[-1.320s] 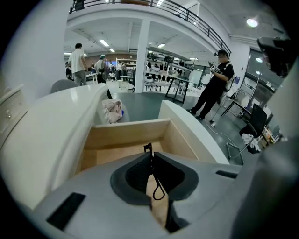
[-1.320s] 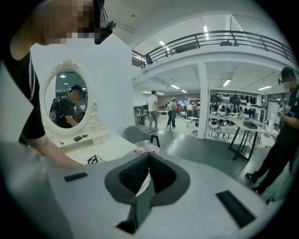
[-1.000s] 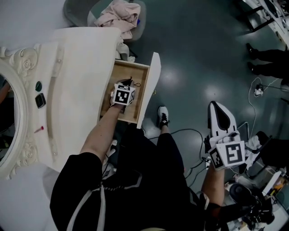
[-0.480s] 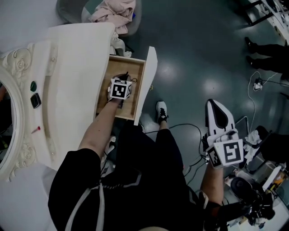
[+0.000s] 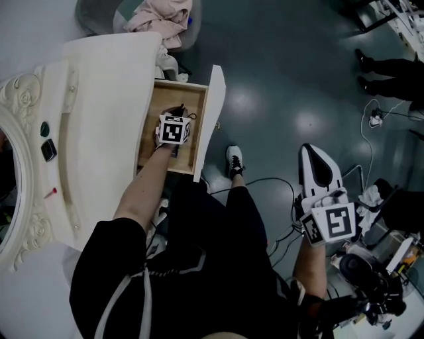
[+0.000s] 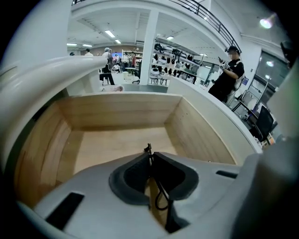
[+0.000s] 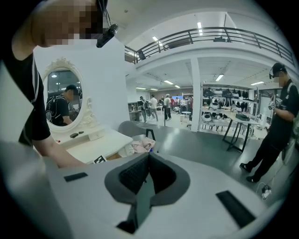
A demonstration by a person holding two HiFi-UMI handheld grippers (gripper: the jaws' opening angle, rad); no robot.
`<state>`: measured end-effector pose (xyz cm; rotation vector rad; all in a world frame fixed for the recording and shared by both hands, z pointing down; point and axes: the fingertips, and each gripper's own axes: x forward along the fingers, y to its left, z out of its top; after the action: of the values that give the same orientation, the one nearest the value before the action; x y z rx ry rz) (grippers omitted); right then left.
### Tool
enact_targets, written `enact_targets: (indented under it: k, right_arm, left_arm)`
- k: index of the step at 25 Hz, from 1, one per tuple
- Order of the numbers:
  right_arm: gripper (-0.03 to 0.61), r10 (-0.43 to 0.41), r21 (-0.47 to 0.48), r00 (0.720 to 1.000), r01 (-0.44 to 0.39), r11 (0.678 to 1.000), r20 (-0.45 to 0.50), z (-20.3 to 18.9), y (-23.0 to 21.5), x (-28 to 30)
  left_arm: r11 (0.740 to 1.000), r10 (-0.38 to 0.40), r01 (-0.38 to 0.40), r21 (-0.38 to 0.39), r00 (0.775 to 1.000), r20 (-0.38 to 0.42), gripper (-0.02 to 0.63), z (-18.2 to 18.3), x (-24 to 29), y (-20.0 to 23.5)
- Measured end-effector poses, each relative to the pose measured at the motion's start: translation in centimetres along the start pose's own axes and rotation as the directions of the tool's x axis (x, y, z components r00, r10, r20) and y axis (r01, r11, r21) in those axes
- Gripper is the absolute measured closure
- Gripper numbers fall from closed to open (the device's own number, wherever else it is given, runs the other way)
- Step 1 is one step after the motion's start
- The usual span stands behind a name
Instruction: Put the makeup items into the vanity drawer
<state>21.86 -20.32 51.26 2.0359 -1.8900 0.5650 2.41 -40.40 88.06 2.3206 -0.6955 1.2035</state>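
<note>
The vanity's wooden drawer (image 5: 151, 112) stands pulled out, its white front (image 5: 211, 119) to the right. My left gripper (image 5: 175, 120) is down inside it. In the left gripper view the jaws (image 6: 149, 152) are shut on a thin black makeup item with a cord loop (image 6: 160, 195), above the bare drawer floor (image 6: 112, 144). On the vanity's back shelf lie a green round item (image 5: 44, 128), a black compact (image 5: 48, 149) and a small red item (image 5: 51, 193). My right gripper (image 5: 313, 157) hangs over the floor at the right, shut and empty (image 7: 148, 157).
The white vanity top (image 5: 106, 99) and oval mirror frame (image 5: 26, 86) fill the left. A chair with pink clothes (image 5: 165, 14) stands behind the vanity. Cables (image 5: 268, 182) run across the dark floor, gear lies at the bottom right, and another person's legs (image 5: 391, 66) show at the top right.
The head view has drifted a little, so the vanity sits slightly higher and further left. My left gripper stays inside the drawer with the black item. The right gripper has barely moved.
</note>
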Motion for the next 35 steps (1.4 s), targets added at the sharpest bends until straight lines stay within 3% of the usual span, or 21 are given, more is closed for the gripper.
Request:
enact_targets:
  k: [6, 12, 25, 35]
  right_arm:
    - [0.574, 0.007, -0.014, 1.0, -0.007, 1.0, 0.014, 0.7, 0.3, -0.5]
    - [0.574, 0.035, -0.027, 0.998, -0.034, 0.999, 0.056, 2.5, 1.0, -1.2]
    - [0.574, 0.1, -0.057, 0.991, -0.095, 0.994, 0.091, 6.5, 1.7, -1.9]
    - [0.574, 0.2, -0.097, 0.966, -0.186, 0.978, 0.163, 10.7, 3.1, -1.5]
  left_arm:
    - [1.0, -0.028, 0.029, 0.013, 0.999, -0.018, 0.579, -0.3, -0.2, -0.4]
    - [0.998, -0.029, 0.027, 0.048, 0.999, 0.028, 0.5, 0.5, -1.6, -1.0]
    - [0.999, -0.004, 0.001, 0.043, 0.998, 0.065, 0.497, 3.7, -8.5, -2.6]
    - [1.0, 0.005, -0.001, -0.017, 0.979, 0.205, 0.497, 7.1, -16.7, -3.7]
